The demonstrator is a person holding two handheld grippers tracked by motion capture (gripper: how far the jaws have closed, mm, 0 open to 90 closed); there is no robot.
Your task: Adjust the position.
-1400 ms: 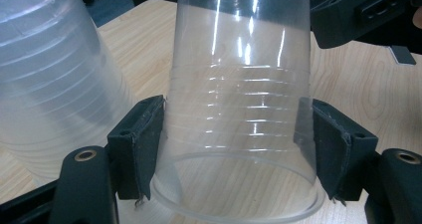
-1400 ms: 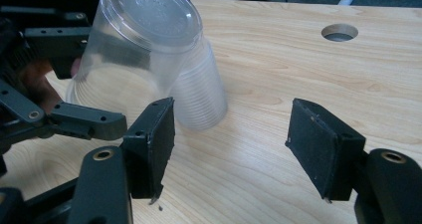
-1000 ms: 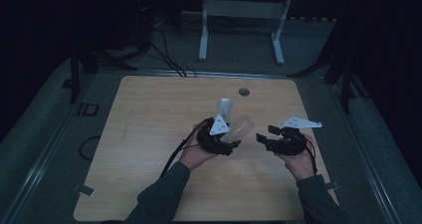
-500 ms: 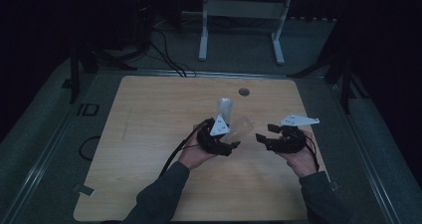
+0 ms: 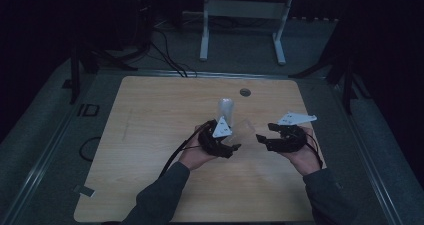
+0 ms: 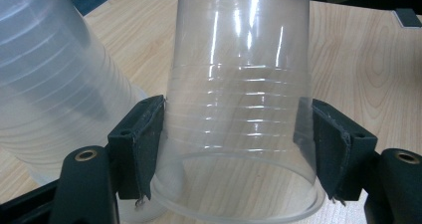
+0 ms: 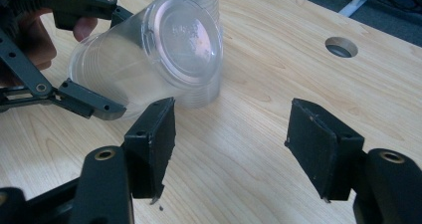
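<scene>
Now, high view: we hold the clear cup (image 5: pixel 243 130) in the left tool (image 5: pixel 231 146), tilted, base aimed at the right tool (image 5: pixel 263 137); a stack of cups (image 5: pixel 225 108) stands upright behind it on the desk (image 5: pixel 150 115).
Left tool view: we see the pads (image 6: pixel 144 139) clamped on the cup's (image 6: pixel 239 99) ribbed wall near the rim; the stack (image 6: pixel 54 79) sits just beside.
Right tool view: our jaws stand apart with nothing between; the cup (image 7: pixel 149 55) lies ahead and left, long axis toward us, round base (image 7: pixel 186 40) facing.
Look: thin, see-through, ringed plastic.
Nearer hand: the right, for a hand-over, we judge.
</scene>
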